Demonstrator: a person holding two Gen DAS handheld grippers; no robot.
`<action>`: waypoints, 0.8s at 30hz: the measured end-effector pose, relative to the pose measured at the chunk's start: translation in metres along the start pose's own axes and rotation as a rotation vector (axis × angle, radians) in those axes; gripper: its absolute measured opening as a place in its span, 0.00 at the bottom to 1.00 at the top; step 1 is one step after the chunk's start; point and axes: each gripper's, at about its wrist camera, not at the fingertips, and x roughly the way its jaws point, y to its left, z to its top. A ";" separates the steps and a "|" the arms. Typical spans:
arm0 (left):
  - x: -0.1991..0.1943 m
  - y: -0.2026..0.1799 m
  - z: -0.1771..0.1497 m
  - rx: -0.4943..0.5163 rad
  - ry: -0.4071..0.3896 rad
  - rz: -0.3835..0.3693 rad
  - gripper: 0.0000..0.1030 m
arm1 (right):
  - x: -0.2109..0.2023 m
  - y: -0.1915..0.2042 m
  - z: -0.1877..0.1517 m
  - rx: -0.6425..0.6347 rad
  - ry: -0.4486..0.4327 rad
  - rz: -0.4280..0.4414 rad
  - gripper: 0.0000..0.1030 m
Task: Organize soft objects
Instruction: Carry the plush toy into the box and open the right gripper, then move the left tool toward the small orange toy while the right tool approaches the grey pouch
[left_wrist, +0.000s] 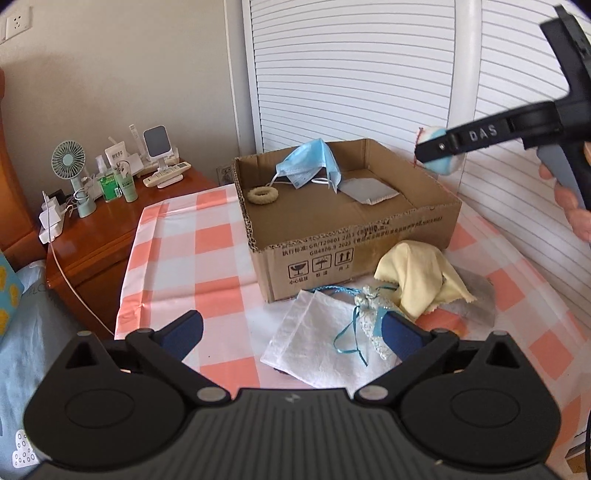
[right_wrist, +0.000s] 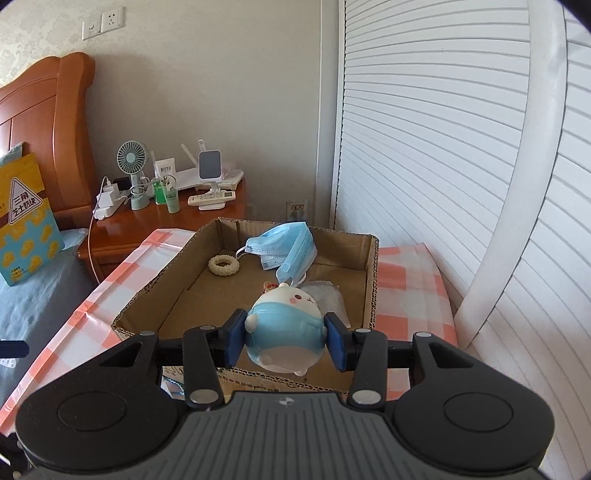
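My right gripper (right_wrist: 286, 341) is shut on a round blue-and-white plush toy (right_wrist: 286, 328) and holds it above the near end of an open cardboard box (right_wrist: 155, 295). The left wrist view shows the same gripper (left_wrist: 439, 151) above the box's (left_wrist: 351, 236) right corner. Inside the box lie a blue face mask (left_wrist: 310, 162), a cream ring (left_wrist: 262, 195) and a grey pad (left_wrist: 369, 190). My left gripper (left_wrist: 291, 328) is wide open and holds nothing. It hangs over a folded white cloth (left_wrist: 314, 343). Beside it are a lace sachet (left_wrist: 369, 306) with blue ribbon and a yellow cloth (left_wrist: 417, 277).
The checked tablecloth (left_wrist: 207, 240) covers the table. A grey cloth (left_wrist: 476, 299) lies under the yellow one. A wooden nightstand (left_wrist: 107, 225) on the left carries a fan (left_wrist: 68, 162), bottles and remotes. White louvred doors (right_wrist: 424, 147) stand behind. A person's hand (left_wrist: 569, 199) grips the right tool.
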 end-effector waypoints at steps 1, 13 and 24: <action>0.000 -0.002 -0.002 0.005 0.004 0.005 0.99 | 0.004 0.000 0.002 -0.002 0.006 -0.002 0.49; -0.002 -0.014 -0.015 0.034 0.017 -0.028 0.99 | 0.023 -0.002 0.010 0.027 -0.013 -0.056 1.00; -0.006 -0.014 -0.020 0.039 0.019 -0.039 0.99 | -0.002 0.000 -0.036 0.055 0.020 -0.066 1.00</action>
